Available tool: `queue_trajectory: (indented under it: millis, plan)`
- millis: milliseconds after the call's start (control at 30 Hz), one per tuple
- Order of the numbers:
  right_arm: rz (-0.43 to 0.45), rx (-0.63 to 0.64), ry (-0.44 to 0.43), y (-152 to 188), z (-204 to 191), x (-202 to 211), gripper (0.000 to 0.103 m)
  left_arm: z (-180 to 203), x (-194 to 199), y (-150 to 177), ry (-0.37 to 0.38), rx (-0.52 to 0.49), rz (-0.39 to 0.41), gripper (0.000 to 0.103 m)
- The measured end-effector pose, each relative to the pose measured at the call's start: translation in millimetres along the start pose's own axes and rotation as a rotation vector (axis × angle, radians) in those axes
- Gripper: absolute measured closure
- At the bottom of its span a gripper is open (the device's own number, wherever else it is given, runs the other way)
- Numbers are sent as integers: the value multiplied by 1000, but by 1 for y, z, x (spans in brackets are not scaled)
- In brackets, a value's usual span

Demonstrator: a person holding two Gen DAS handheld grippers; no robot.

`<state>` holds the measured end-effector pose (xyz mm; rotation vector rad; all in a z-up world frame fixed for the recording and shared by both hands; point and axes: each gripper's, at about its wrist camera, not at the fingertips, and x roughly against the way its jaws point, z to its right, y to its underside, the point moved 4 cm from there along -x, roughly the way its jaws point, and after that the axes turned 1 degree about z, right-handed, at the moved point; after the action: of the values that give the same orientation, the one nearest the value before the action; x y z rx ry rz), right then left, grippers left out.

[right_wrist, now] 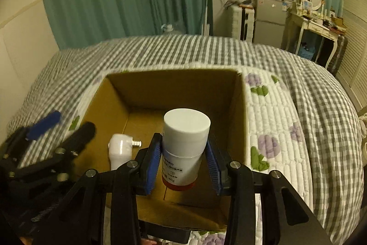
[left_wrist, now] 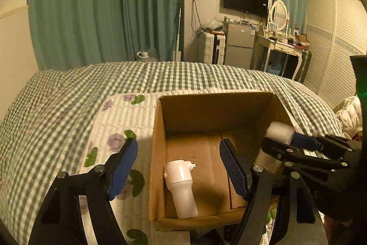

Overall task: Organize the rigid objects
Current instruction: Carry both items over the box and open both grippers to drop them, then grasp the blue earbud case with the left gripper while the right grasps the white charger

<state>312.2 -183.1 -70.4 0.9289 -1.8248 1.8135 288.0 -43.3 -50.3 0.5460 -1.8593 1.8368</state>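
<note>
An open cardboard box (left_wrist: 158, 141) sits on the bed; it also shows in the right wrist view (right_wrist: 240, 111). A white plastic fitting with a small metal nozzle (left_wrist: 181, 187) lies on the box floor, also seen in the right wrist view (right_wrist: 119, 150). My left gripper (left_wrist: 177, 167) is open and empty, its fingers astride the box's left wall. My right gripper (right_wrist: 183, 164) is shut on a white-capped bottle with a red base (right_wrist: 184, 148), held over the box interior. In the left wrist view that bottle (left_wrist: 279, 131) shows at the box's right wall.
The box rests on a floral quilt (left_wrist: 119, 121) over a grey checked bedspread (left_wrist: 68, 93). Green curtains (left_wrist: 103, 4), a fridge (left_wrist: 239, 45) and a dressing table (left_wrist: 282, 45) stand beyond the bed.
</note>
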Motion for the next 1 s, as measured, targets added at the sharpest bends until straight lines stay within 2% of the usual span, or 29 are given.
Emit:
queue_trajectory:
  millis: [33,67,233,333,433,467,533,733,833,1000]
  plan:
    - [20,8,16,-2,-1,6,41,-1,5,-1,-5,1,3,23]
    - [37,11,28,-3,-1,12,38,-2,11,-2,-11,1,6,21]
    - [81,-16,44,-9,5,60,38,-11,50,-6,-43,2,26,18]
    - [109,-22,56,-6,6,101,34,-19,82,-6,-48,26,49,5]
    - [142,-22,79,3,3,143,9,-22,114,-2,-52,40,79,0]
    - [154,-21,88,7,2,155,6,-23,121,0,-53,45,85,0]
    - [170,-19,98,18,-1,181,6,-24,138,7,-44,54,86,0]
    - [167,-50,107,60,-3,220,4,-24,166,33,-19,52,74,0]
    - [143,-68,112,88,-1,218,4,-19,167,56,-20,24,57,0]
    - [57,-115,119,132,10,184,4,-5,139,103,-9,0,-33,0]
